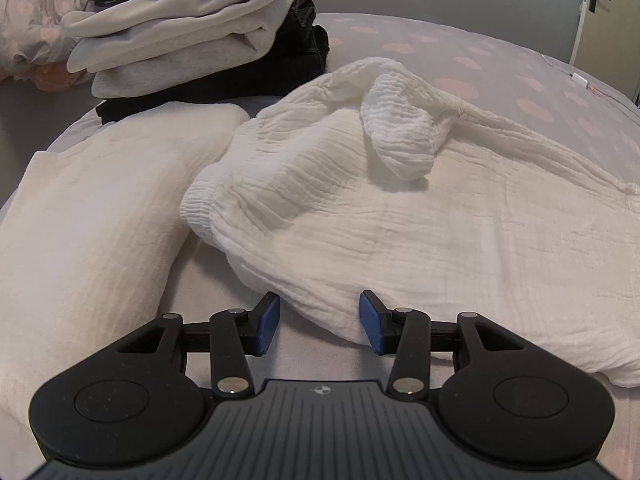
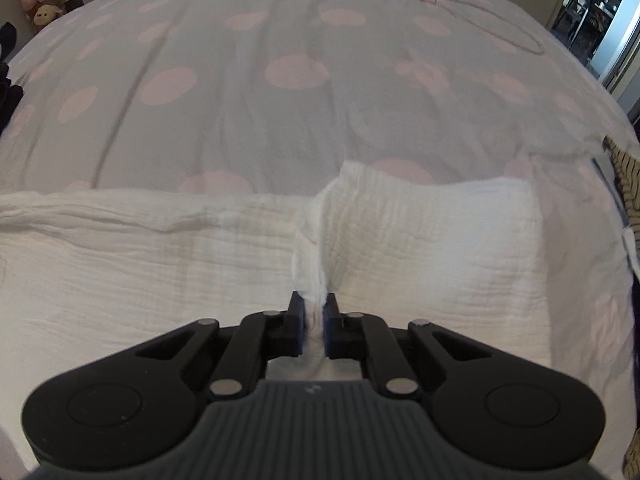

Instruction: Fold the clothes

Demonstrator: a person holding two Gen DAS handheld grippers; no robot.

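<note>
On dotted bed (image 2: pixel 248 92), white garment (image 2: pixel 420 248) between right gripper (image 2: pixel 314 320) jaws.

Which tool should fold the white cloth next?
Probably the right tool: it is shut on a bunch of the white cloth, ready to lift it. The left tool is open at the cloth's edge, gripping nothing.

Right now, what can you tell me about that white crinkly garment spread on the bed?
The white garment looks like soft, crinkled cotton gauze with a fine ribbed texture. It lies mostly flat on the dotted bedspread, with one rumpled flap sticking up and a gathered hem at one end. It rests beside a folded cream cloth. The right gripper is shut on a pinched ridge of its fabric, while the left gripper is open at its near edge.
</note>
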